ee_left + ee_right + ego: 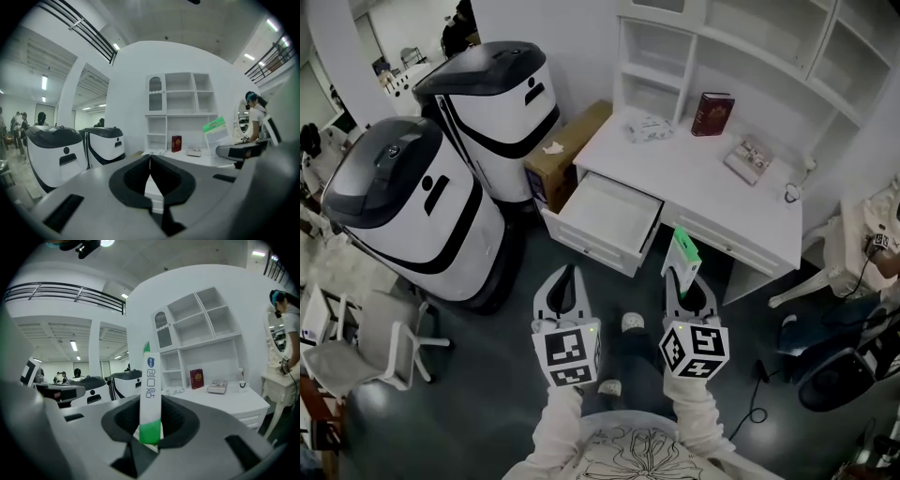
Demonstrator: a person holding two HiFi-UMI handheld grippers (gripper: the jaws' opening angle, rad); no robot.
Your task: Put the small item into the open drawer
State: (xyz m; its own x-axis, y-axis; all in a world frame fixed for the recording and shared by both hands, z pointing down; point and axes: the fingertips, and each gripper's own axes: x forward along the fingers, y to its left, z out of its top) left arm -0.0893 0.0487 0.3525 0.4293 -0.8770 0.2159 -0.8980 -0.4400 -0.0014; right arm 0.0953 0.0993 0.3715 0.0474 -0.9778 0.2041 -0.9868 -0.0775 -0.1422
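Transport step: right tool (683, 289) clamps the green-and-white packet (684, 251) upright, in the air just off the open drawer's (609, 214) front right corner; left tool (567, 281) closed, empty. Next likely needs a leftward carry over the drawer, then release

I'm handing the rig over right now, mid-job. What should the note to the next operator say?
Left gripper: fingers together, empty, held in front of the drawer.
Right gripper: fingers clamped on the small green-and-white pack, held upright.
Drawer: pulled open at the left end of the desk, nothing visible inside. The pack is in the air to the drawer's right, not over it.
Done: pack in grip, drawer open.
Left: carry the pack over the drawer, lower it in, release.
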